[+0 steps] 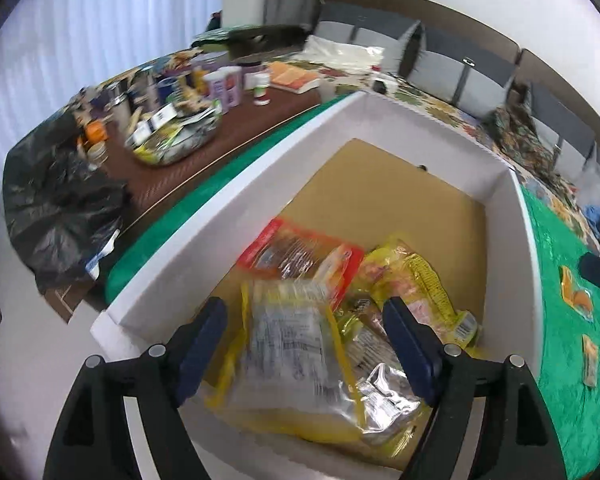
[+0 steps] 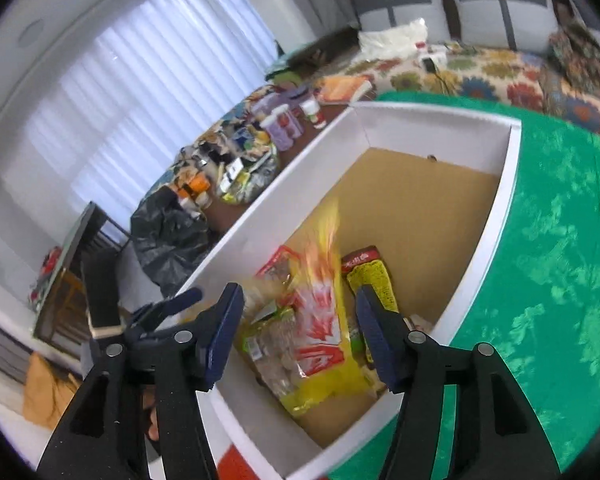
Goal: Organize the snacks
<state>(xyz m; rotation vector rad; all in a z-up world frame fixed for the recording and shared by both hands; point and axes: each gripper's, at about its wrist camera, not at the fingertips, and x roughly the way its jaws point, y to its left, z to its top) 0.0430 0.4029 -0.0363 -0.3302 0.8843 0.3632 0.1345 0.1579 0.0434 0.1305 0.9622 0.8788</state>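
Observation:
A white box (image 1: 260,184) with a brown cardboard floor stands on a green cloth and holds several snack packets. My left gripper (image 1: 304,348) is open above a clear packet with yellow edges (image 1: 288,344) lying in the box's near end. A red packet (image 1: 296,252) and a yellow packet (image 1: 416,280) lie behind it. In the right wrist view, my right gripper (image 2: 298,332) is open over the box (image 2: 476,236), above a blurred yellow and red packet (image 2: 320,320). A dark red and yellow packet (image 2: 370,276) lies beside it. The left gripper's tip (image 2: 172,304) shows at the left.
Two small orange packets (image 1: 578,292) lie on the green cloth (image 1: 568,360) right of the box. A brown table (image 1: 204,160) to the left carries bottles, jars, a foil bowl of sachets and a black plastic bag (image 1: 60,200). A flowered bed lies behind.

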